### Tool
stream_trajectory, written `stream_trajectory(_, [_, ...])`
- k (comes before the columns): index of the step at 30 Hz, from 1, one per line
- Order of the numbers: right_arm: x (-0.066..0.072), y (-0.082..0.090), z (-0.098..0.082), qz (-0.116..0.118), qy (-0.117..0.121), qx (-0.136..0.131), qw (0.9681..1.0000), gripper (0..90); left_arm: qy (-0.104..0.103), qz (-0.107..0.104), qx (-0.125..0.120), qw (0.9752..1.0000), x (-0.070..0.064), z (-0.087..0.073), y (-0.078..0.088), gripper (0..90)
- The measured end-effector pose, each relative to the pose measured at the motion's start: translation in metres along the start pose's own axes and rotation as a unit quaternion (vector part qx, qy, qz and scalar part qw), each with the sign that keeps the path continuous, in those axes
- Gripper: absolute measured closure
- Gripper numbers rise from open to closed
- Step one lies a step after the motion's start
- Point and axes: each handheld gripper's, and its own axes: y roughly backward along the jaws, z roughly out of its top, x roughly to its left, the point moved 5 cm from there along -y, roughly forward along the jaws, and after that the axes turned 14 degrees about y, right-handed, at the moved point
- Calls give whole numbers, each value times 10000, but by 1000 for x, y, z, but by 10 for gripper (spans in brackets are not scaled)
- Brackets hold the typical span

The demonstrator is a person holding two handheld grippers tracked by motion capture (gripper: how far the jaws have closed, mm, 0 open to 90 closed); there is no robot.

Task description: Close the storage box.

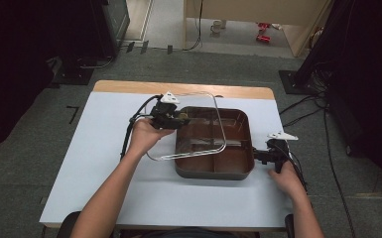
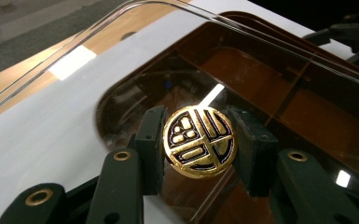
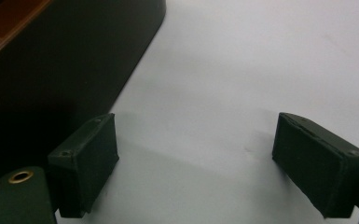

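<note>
A clear plastic lid hangs tilted over the left half of a brown compartment tray. My left gripper is shut on the lid's round gold knob, which sits squeezed between the two black pads. Through the lid I see the tray's brown compartments. My right gripper rests on the table just right of the tray's front right corner. In the right gripper view it is open with only bare table between the pads, and the tray's dark outer wall is beside its left pad.
The tray stands on a white mat over a wooden table. Cables lie on the grey floor to the right, and dark stands flank the table on both sides.
</note>
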Motion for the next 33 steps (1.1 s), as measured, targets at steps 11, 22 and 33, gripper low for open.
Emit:
stream_trajectory(11, [0, 0, 0, -5, 4, -5, 10000, 139, -284, -239, 174, 9992, -32, -2, -30, 596])
stream_trajectory(22, [0, 0, 0, -6, 7, -6, 10000, 138, -446, -395, 411, 9974, -54, -7, -57, 595])
stream_trajectory(33, [0, 0, 0, -6, 8, -4, 10000, 139, -241, -570, 380, 9974, -66, -7, -74, 596])
